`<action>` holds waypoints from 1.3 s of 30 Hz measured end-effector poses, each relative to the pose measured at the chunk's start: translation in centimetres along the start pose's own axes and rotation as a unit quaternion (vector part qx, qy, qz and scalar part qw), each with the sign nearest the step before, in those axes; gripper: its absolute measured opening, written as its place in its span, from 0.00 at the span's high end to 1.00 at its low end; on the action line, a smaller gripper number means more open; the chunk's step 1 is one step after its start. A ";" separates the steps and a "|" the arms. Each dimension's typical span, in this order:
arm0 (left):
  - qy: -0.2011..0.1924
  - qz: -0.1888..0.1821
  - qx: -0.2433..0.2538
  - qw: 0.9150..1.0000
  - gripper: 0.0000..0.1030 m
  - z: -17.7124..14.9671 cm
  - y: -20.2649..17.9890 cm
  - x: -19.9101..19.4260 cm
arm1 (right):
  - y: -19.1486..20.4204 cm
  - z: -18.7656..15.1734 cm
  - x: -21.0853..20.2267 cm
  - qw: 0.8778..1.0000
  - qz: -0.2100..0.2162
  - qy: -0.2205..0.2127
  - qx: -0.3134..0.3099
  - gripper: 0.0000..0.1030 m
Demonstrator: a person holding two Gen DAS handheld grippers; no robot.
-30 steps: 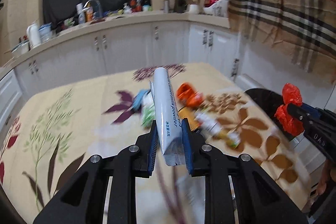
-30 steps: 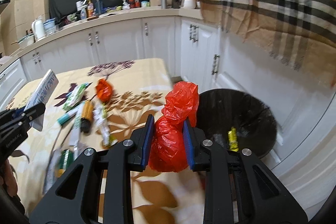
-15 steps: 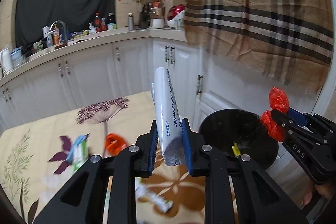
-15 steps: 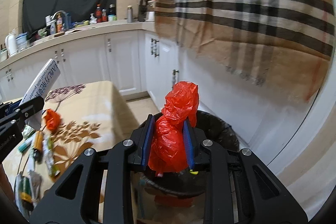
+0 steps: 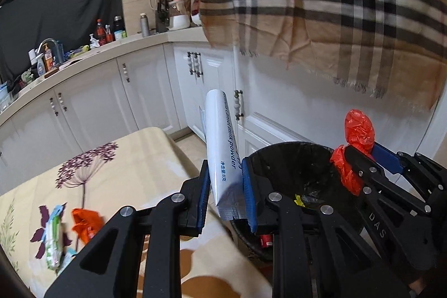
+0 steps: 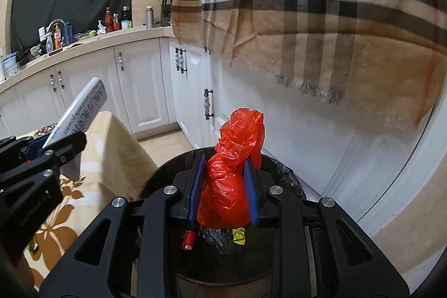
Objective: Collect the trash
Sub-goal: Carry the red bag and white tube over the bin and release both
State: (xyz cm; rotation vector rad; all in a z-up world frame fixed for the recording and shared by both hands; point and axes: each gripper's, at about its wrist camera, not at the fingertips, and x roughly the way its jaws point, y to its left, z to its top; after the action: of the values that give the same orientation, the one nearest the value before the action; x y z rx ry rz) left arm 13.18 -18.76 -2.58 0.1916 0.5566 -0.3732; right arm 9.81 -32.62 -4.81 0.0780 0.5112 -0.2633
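Pinching a red bag (image 6: 229, 180), the right gripper (image 6: 223, 193) hangs over the bin (image 6: 290, 180); the left gripper (image 5: 226, 196) clamps a white packet (image 5: 223, 150).

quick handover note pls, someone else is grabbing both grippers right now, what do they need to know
Left gripper: shut on the white milk powder sachet, near the bin's rim by the table edge.
Right gripper: shut on the crumpled red plastic bag, directly above the black-lined trash bin.
Done: some scraps already lie in the bin.
Left: release the bag, bring the sachet over the bin and drop it, then go back for the orange wrapper and green packet on the floral table.
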 end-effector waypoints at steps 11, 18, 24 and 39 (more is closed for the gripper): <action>0.035 0.008 0.021 0.999 0.76 0.7 -2.2 4.4 | -1.9 -1.1 4.1 0.999 -0.011 0.030 0.031 0.74; 0.050 0.005 0.025 0.998 0.76 0.9 -2.7 6.0 | -2.1 -1.4 5.7 0.998 -0.014 0.041 0.036 0.74; 0.054 0.003 0.028 0.998 0.72 1.2 -2.9 6.5 | -2.4 -1.5 6.4 0.998 -0.016 0.047 0.034 0.73; 0.046 0.012 0.013 0.999 0.58 1.4 -1.7 5.4 | -2.4 -0.9 4.6 0.999 -0.025 0.036 0.032 0.60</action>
State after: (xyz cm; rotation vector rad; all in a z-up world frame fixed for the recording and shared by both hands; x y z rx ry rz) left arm 17.36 -22.31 -4.47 0.2413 0.6393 -0.3487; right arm 12.62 -35.87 -7.94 0.1381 0.5768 -0.3272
